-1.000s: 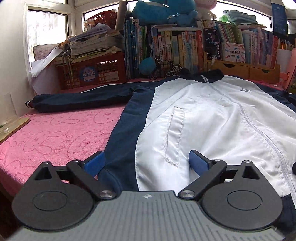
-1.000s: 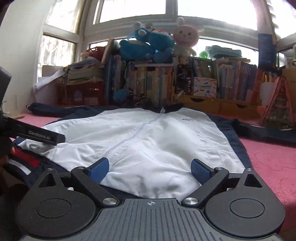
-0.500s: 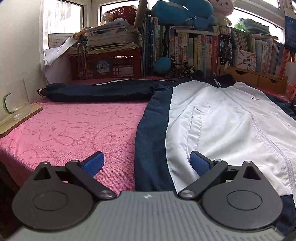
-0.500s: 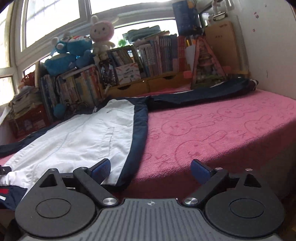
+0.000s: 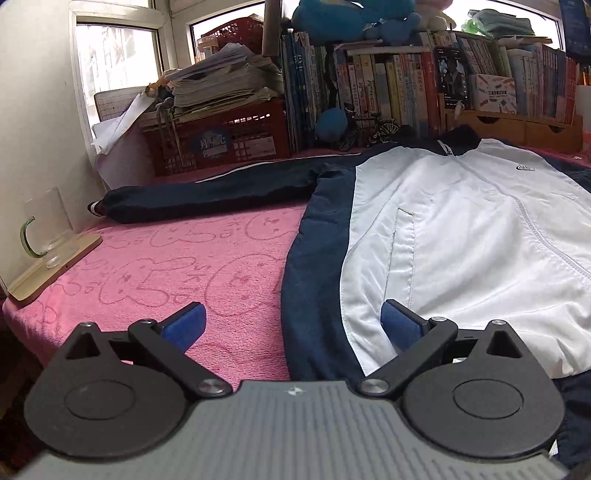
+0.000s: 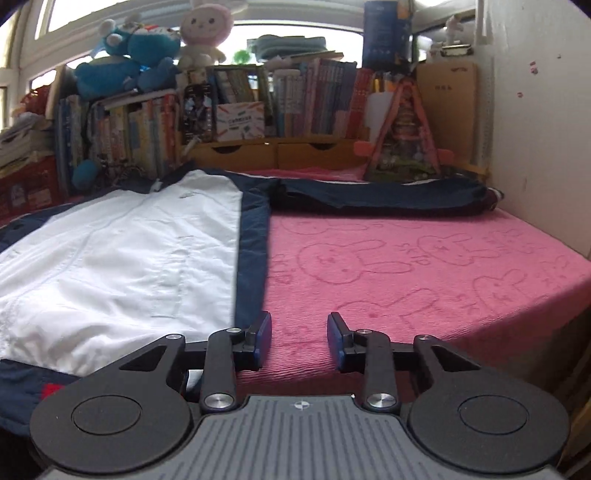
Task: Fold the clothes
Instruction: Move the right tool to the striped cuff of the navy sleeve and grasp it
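Jacket (image 5: 461, 229) spread flat on pink towel (image 6: 424, 266).
Left gripper (image 5: 291, 325) wide open, empty; right gripper (image 6: 299, 338) closing, nothing between its jaws.

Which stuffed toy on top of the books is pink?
The bunny-eared plush with the round pink head, standing right of the two blue plush toys, which are blue.

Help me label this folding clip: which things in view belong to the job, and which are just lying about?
For the job:
- jacket, spread flat on the pink towel
- left gripper, jaws wide
- right gripper, jaws closing, nothing between them

Lying about:
- glass mug
- red crate
- books
- plush toys
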Demonstrator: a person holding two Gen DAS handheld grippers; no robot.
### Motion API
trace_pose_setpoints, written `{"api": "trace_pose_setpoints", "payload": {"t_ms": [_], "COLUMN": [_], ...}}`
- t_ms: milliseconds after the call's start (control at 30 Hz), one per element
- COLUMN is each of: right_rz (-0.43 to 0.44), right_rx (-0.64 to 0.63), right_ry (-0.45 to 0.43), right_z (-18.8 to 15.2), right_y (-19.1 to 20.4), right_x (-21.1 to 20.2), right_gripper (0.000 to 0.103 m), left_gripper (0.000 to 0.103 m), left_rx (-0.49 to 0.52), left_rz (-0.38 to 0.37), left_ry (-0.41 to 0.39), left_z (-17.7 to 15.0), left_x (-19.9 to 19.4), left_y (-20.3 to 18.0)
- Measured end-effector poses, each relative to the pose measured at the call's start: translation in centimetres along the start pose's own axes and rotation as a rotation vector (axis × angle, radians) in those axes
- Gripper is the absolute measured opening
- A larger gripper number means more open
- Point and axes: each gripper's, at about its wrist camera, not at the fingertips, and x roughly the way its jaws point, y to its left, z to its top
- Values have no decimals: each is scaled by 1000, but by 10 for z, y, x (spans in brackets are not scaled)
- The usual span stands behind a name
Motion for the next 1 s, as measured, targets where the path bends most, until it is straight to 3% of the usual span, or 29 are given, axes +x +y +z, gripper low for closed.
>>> {"api": "trace_pose_setpoints", "payload": {"t_ms": [67, 100, 200, 300, 367, 467, 567, 633, 733, 900, 933, 1000], "right_rz": [-79, -78, 0, 32, 43, 69, 54, -3, -102, -152, -151, -185], "right_rx": [22, 60, 203, 182, 152, 261, 470, 551, 566, 676, 711, 669], "right_ry": [10, 11, 4, -36, -56, -86, -57, -40, -43, 4, 24, 55], "right_z": [3, 5, 16, 34, 51, 79, 106, 120, 136, 143, 143, 149], "right_y": [-18, -26, -54, -54, -54, -83, -146, -182, -219, -266, -274, -279], "right_x": [6, 6, 8, 17, 32, 66, 123, 159, 201, 273, 286, 300], "right_gripper": [33, 33, 47, 60, 74, 84, 84, 84, 84, 84, 80, 39], "left_gripper": [99, 98, 98, 98, 98, 98, 98, 98, 98, 98, 98, 94], "left_rx": [-19, -36, -72, -75, -63, -31, 5, 42, 108, 226, 254, 304], "left_rz": [-23, -40, -95, -156, -199, -292, -420, -472, -532, -602, -600, -603], "left_ry": [-9, -15, -42, -79, -103, -130, -133, -130, -125, -119, -105, -74], "left_z": [8, 13, 31, 51, 64, 88, 117, 132, 150, 152, 151, 146], "left_x": [-4, -7, -14, -12, -7, 6, 27, 43, 68, 97, 103, 115], "left_y": [5, 8, 13, 6, -6, -36, -81, -119, -181, -273, -288, -313]}}
